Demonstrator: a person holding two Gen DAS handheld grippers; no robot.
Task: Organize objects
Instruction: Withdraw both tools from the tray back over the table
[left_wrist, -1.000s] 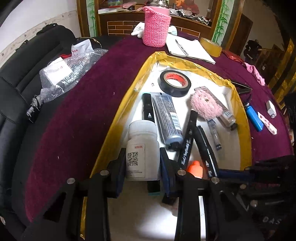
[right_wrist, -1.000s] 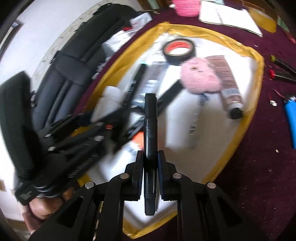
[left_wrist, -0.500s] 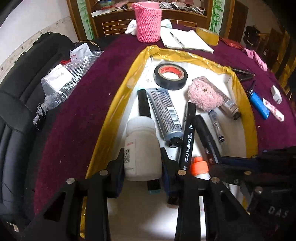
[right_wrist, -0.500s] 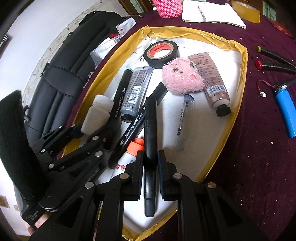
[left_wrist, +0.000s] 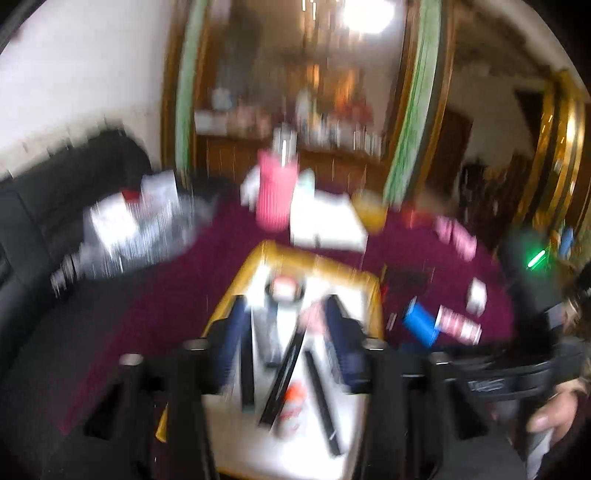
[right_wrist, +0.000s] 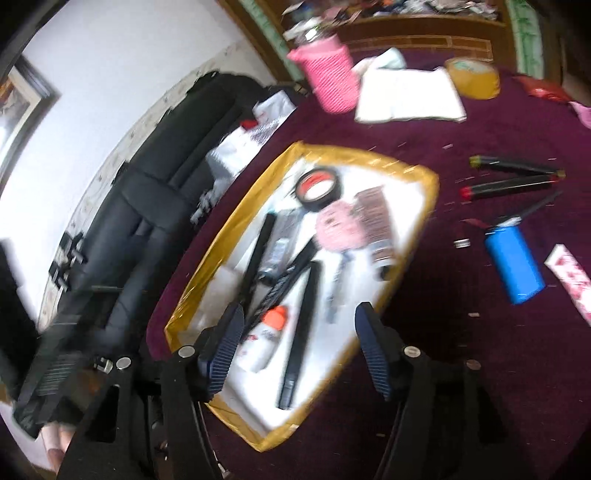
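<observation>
- The left gripper has just opened wide, empty; the white bottle it held lies at the tray's 8 o'clock edge.
- The right gripper has just opened; its released black marker lies in the tray at 6 o'clock.

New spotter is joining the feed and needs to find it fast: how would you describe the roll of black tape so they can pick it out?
Find the white tray with the yellow taped rim on the dark red tablecloth. At its far end, nearest the pink knitted basket, lies the roll of black tape, flat, beside a fluffy pink pad. It is the only ring in the tray, black with a red-and-white core.
</observation>
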